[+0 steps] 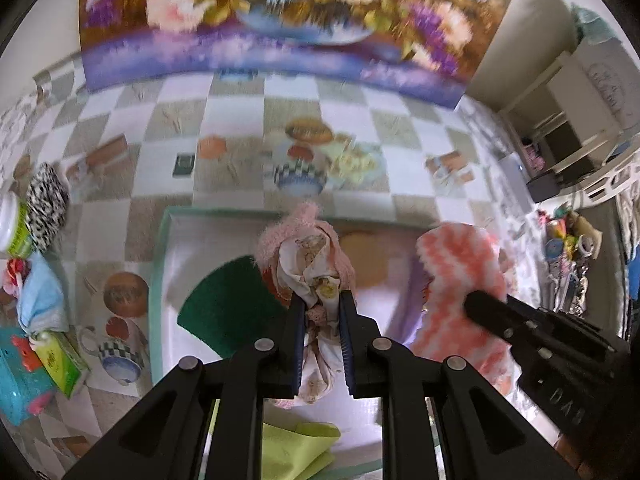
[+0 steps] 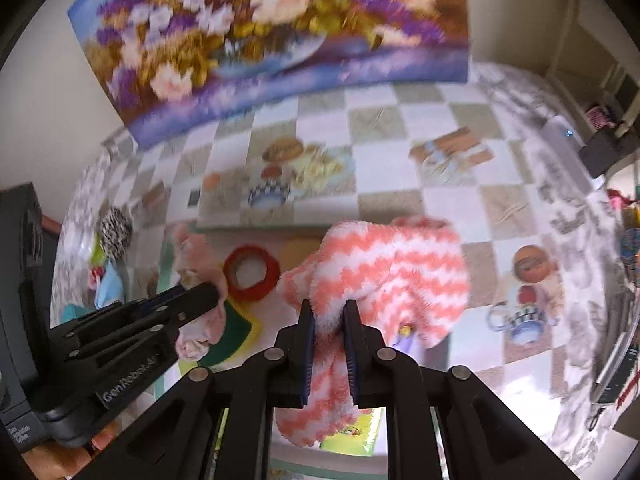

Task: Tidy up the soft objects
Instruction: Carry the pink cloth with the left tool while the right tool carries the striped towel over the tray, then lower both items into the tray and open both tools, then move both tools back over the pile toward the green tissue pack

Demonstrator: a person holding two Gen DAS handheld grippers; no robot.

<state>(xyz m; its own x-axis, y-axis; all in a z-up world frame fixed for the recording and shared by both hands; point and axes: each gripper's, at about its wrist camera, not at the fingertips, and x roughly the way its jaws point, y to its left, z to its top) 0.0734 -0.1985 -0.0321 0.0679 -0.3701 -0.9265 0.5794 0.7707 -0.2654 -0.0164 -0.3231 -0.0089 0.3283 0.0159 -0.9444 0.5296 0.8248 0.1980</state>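
Note:
My left gripper (image 1: 323,300) is shut on a bundle of pink fuzzy and flower-printed cloth (image 1: 308,248), which hangs over a white tray with a teal rim (image 1: 158,264). My right gripper (image 2: 329,306) is shut on a fluffy coral-and-white zigzag cloth (image 2: 392,276), held above the tray's right side. Each gripper shows in the other's view: the right gripper (image 1: 478,304) beside the zigzag cloth (image 1: 456,264), the left gripper (image 2: 208,292) on the pink cloth (image 2: 200,252). In the tray lie a green scouring pad (image 1: 228,304), a red ring (image 2: 252,272) and a yellow-green cloth (image 1: 296,444).
On the checkered tablecloth to the left stand a black-and-white patterned ball (image 1: 46,204), a white jar (image 1: 12,224), a light blue cloth (image 1: 40,296), a green box (image 1: 60,364) and a teal toy (image 1: 16,380). A flower painting (image 1: 280,20) leans at the back. Shelves (image 1: 568,120) stand right.

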